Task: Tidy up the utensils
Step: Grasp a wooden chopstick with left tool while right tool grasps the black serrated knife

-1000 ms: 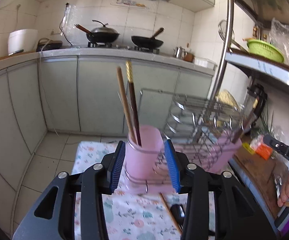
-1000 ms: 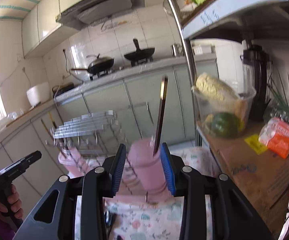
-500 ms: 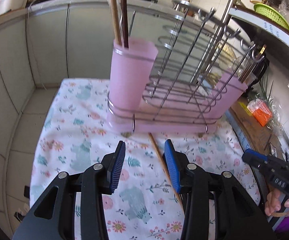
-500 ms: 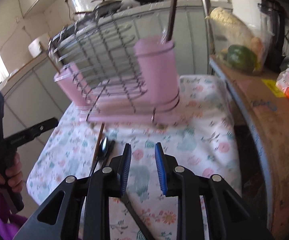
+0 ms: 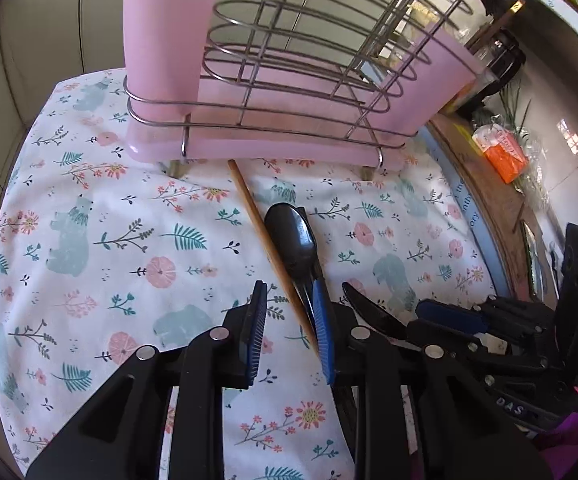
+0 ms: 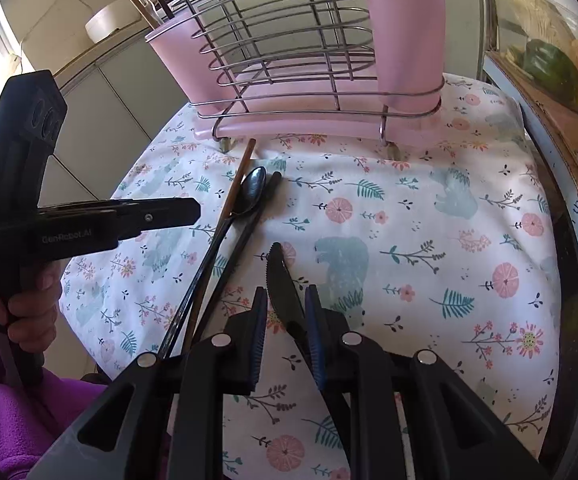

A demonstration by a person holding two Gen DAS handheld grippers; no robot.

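A wire rack [image 5: 297, 60] with pink cups [image 5: 161, 32] stands at the back of a floral cloth [image 5: 89, 240]; it also shows in the right wrist view [image 6: 289, 40]. A wooden chopstick [image 5: 265, 244], a black spoon [image 5: 293, 236] and a black knife [image 5: 373, 312] lie on the cloth. My left gripper [image 5: 289, 320] is open, low over the chopstick and spoon handle. My right gripper [image 6: 285, 320] is open with the knife [image 6: 281, 280] lying between its fingers. The spoon [image 6: 249, 192] and a dark chopstick [image 6: 245, 232] lie to its left.
Chopsticks stand in the rack's far cup [image 6: 145, 4]. A cardboard box [image 6: 561, 128] with a bag of vegetables [image 6: 549, 52] sits at the right. An orange packet [image 5: 501, 152] lies beside the table's edge. Grey cabinets [image 5: 41, 32] stand behind.
Both grippers have dropped from rack height down to the cloth. The left now straddles the chopstick, the right straddles the knife. Neither holds anything.
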